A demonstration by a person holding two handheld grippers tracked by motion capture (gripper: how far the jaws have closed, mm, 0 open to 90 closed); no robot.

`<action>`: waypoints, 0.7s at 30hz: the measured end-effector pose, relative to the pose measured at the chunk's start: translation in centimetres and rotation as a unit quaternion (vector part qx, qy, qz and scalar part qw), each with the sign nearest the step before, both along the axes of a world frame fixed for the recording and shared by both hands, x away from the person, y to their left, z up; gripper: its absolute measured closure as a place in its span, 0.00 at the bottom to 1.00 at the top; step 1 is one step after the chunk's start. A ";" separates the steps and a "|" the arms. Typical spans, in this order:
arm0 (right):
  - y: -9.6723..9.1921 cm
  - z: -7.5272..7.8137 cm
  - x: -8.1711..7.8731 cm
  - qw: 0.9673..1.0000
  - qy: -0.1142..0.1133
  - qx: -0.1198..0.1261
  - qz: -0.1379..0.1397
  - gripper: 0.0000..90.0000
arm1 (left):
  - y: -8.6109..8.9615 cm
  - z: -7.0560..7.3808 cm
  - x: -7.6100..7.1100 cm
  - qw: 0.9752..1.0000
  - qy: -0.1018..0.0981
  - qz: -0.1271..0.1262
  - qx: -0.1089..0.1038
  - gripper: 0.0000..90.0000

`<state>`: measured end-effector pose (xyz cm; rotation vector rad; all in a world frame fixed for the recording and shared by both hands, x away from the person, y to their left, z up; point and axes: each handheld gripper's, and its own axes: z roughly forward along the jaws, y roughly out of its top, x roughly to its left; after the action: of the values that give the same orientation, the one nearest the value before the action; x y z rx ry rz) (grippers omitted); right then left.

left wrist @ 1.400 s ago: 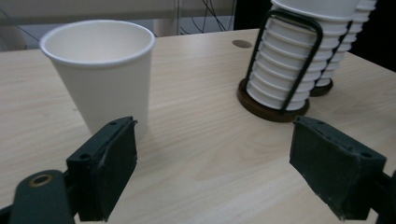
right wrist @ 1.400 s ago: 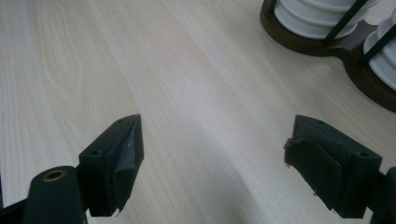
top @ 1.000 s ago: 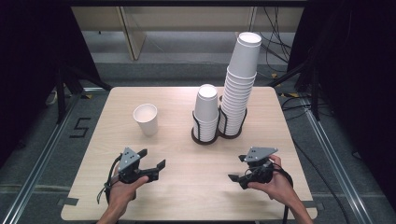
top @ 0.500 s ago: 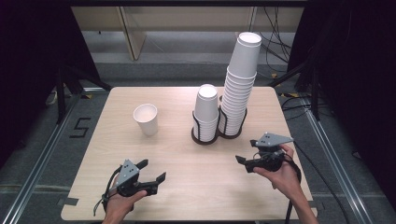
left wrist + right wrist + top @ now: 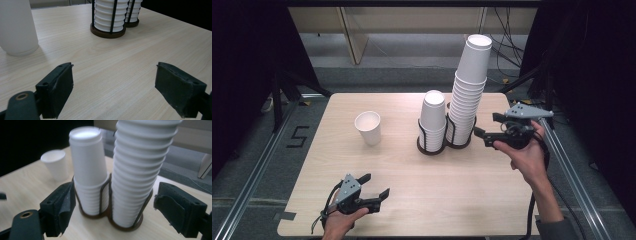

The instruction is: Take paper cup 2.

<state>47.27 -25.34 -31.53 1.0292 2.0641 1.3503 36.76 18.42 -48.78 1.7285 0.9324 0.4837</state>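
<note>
Left gripper low at near edge, jaws spread, empty. Single cup upright, nothing inside. Wire holder: short cup stack, then tall stack. Right gripper beside tall stack, spread, holding nothing.

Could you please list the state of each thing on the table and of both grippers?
Single white paper cup: upright, mouth up, standing alone.
Short stack of white paper cups: inverted, in black wire holder.
Tall stack of white paper cups: inverted, in holder.
Left gripper: open, empty, low.
Right gripper: open, empty, beside tall stack.
</note>
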 end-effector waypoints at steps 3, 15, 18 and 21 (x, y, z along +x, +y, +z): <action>-0.1 1.5 1.0 1.000 0.004 0.009 -0.014 0.18 | 0.0 -0.1 0.0 1.000 0.002 0.000 0.006 0.16; 0.4 6.2 4.6 0.999 -0.020 0.016 -0.028 0.17 | -0.2 -0.5 0.1 1.000 0.010 -0.004 0.008 0.16; 0.5 7.4 5.5 0.999 -0.025 0.028 -0.029 0.17 | -0.2 -0.5 0.1 1.000 0.009 -0.009 0.011 0.16; 0.6 8.5 6.5 0.999 -0.026 0.034 -0.027 0.17 | -0.3 -0.5 0.1 1.000 0.009 -0.011 0.011 0.16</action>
<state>53.75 -24.73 -23.03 1.0590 1.9501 1.4135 36.89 18.15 -49.25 1.7633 0.9230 0.4669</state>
